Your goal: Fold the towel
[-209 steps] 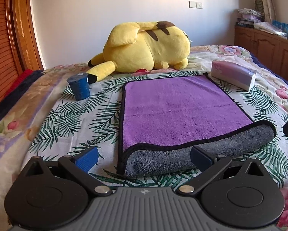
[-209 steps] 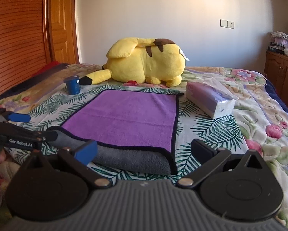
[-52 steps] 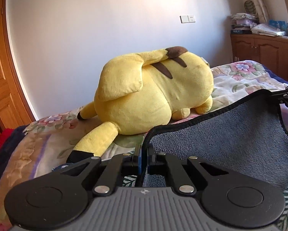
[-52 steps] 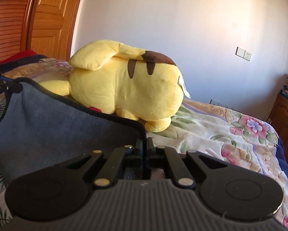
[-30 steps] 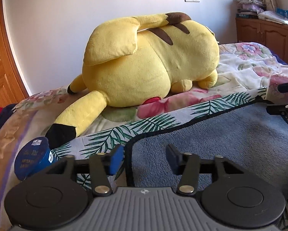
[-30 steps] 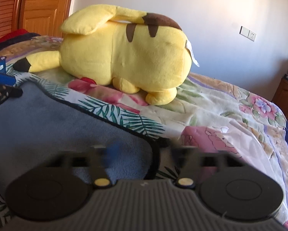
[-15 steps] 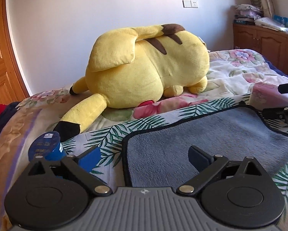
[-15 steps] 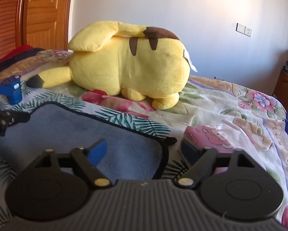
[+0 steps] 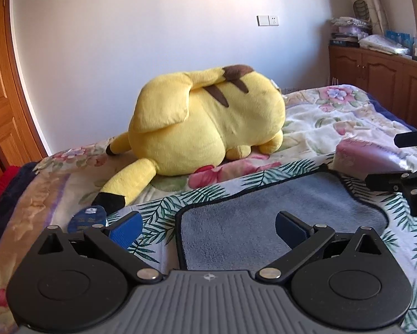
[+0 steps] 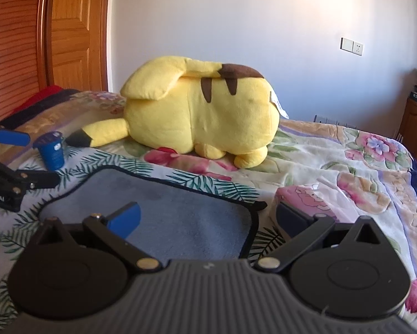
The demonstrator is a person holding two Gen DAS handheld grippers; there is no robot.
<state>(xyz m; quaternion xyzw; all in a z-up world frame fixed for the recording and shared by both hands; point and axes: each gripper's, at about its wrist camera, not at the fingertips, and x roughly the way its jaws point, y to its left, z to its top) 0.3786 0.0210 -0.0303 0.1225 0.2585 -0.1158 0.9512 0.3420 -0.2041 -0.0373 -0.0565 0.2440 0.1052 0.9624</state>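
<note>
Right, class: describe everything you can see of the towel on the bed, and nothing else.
The towel lies flat on the leaf-print bedspread, its grey plush side up, edged all round with dark piping. Its corners are rounded; one by the pink tissue pack ends in a small point. No purple shows. Neither the left claw nor the right claw grips it; both are open above its near corners.
</note>
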